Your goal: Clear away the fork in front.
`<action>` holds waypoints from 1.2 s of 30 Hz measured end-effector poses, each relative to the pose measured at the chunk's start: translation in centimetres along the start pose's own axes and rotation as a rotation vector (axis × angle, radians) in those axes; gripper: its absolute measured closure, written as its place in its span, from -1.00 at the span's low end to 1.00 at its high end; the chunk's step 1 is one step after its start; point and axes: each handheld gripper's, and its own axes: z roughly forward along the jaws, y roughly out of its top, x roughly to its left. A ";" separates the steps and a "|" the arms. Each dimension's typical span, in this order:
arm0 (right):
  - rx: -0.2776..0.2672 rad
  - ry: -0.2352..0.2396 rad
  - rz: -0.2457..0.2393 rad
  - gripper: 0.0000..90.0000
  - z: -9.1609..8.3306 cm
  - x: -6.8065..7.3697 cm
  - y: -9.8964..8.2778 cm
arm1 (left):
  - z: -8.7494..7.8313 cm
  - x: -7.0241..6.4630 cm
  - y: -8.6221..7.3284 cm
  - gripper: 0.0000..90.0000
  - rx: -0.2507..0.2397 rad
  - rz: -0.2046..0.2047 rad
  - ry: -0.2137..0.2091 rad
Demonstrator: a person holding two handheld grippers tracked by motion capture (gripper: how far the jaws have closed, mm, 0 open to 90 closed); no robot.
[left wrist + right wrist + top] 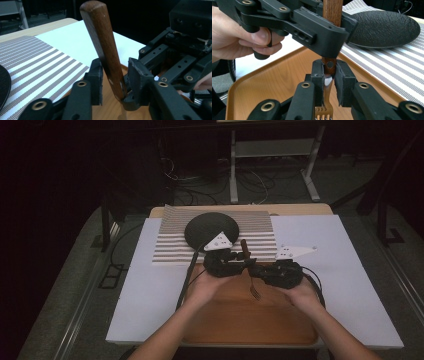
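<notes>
A fork with a brown wooden handle point(244, 246) stands nearly upright above the wooden tray point(235, 320), tines point(255, 292) pointing down. My right gripper point(329, 75) is shut on the bottom end of the handle, where the metal neck point(327, 100) begins. My left gripper point(115, 81) has come in from the left, and its jaws stand close on either side of the handle point(101, 37), higher up. A thin gap shows at its pads point(97, 82), so they do not press. The two grippers point(243, 257) point(252, 269) nearly touch each other.
A black round plate point(211, 229) lies on a striped placemat point(260, 227) just behind the grippers. The tray sits on a white sheet point(150, 285) that covers the table. A person's hands hold both grippers from the near side. Beyond the table are dark floor, cables and a white frame.
</notes>
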 end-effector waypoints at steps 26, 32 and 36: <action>0.007 -0.051 -0.004 -0.49 -0.5 -0.8 -1.2 | -3.7 2.2 0.3 0.76 -0.004 0.024 -0.083; 0.002 -0.110 -0.011 -0.69 -1.6 -1.8 -2.3 | -5.4 2.7 -0.1 0.78 -0.007 0.029 -0.094; -0.001 -0.147 -0.017 -0.73 -2.7 -2.2 -3.2 | -6.9 3.2 -0.3 0.78 -0.022 0.021 -0.109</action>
